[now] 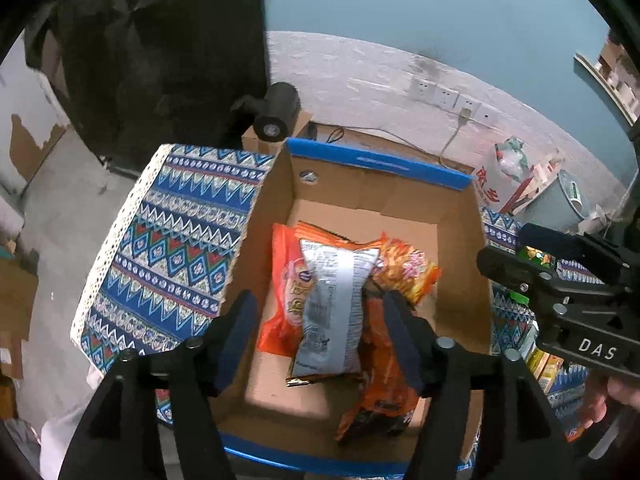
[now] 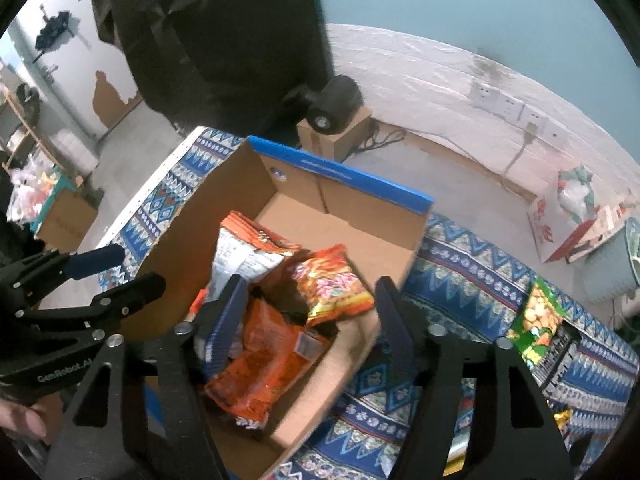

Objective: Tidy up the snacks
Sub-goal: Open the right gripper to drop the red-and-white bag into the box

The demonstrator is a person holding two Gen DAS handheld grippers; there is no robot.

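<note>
An open cardboard box [image 1: 460, 248] with blue edges sits on a patterned cloth and holds several snack bags: a white-backed bag [image 1: 332, 304], an orange bag [image 1: 384, 380] and a yellow-orange bag [image 1: 412, 272]. My left gripper [image 1: 320, 332] is open above the box, its fingers either side of the white bag, holding nothing. My right gripper [image 2: 308, 316] is open and empty above the box [image 2: 344, 184], over the orange bag [image 2: 268, 364] and yellow-orange bag [image 2: 336, 284]. The right gripper also shows in the left wrist view [image 1: 516, 264]. The left gripper shows at the left of the right wrist view [image 2: 116, 272].
A green snack bag [image 2: 540, 320] and other packets lie on the cloth [image 2: 460, 272] right of the box. A black camera [image 1: 276, 112] stands on a small carton behind the table. Wall sockets and a cable run along the white wall. Boxes stand on the floor.
</note>
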